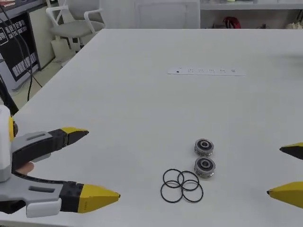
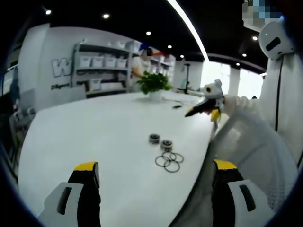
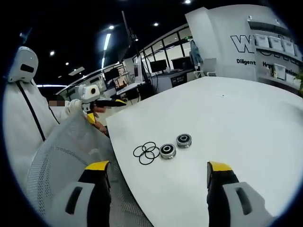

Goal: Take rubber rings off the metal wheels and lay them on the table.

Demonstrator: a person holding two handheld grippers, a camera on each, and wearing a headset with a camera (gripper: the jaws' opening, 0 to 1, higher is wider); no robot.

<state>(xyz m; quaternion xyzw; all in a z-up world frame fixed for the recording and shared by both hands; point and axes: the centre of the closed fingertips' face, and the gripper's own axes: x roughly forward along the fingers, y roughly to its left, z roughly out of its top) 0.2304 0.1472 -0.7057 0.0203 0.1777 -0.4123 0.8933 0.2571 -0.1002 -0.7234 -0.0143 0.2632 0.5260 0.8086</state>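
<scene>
Left tongs (image 1: 103,163), head view: at the lower left, yellow-tipped jaws spread wide, nothing between them. Right tongs (image 1: 275,170): at the right edge, two yellow tips showing, also wide apart and holding nothing. Table (image 1: 142,94): white, broad. Metal wheels (image 1: 204,157): two, lying flat just beside each other on the near part of the table, between the two tongs. Rubber rings (image 1: 182,185): four, thin and black, lying in an overlapping cluster on the table just beside the nearer wheel, on its left. White strip (image 1: 207,71): flat, farther back on the table. Office chair (image 1: 75,23): white, beyond the table's far left corner.

Left gripper view. Left tongs (image 2: 155,165): both jaws rose from the bottom, set far apart, gripping nothing. Rubber rings (image 2: 169,161): on the table (image 2: 94,132) ahead, near its right edge. Metal wheels (image 2: 160,141): just beyond the rings. Right tongs (image 2: 203,109): farther off at the right, held clear of the wheels. Potted plant (image 2: 154,84): at the table's far end. Shelves (image 2: 99,71): against the back wall. Mesh chair back (image 2: 251,142): white, at the right.

Right gripper view. Right tongs (image 3: 158,166): jaws wide, empty. Rubber rings (image 3: 147,152): on the table (image 3: 227,109) ahead, near its left edge. Metal wheels (image 3: 175,145): just right of the rings. Left tongs (image 3: 106,102): beyond, at the left, well apart from the rings. Mesh chair back (image 3: 71,151): at the lower left.
</scene>
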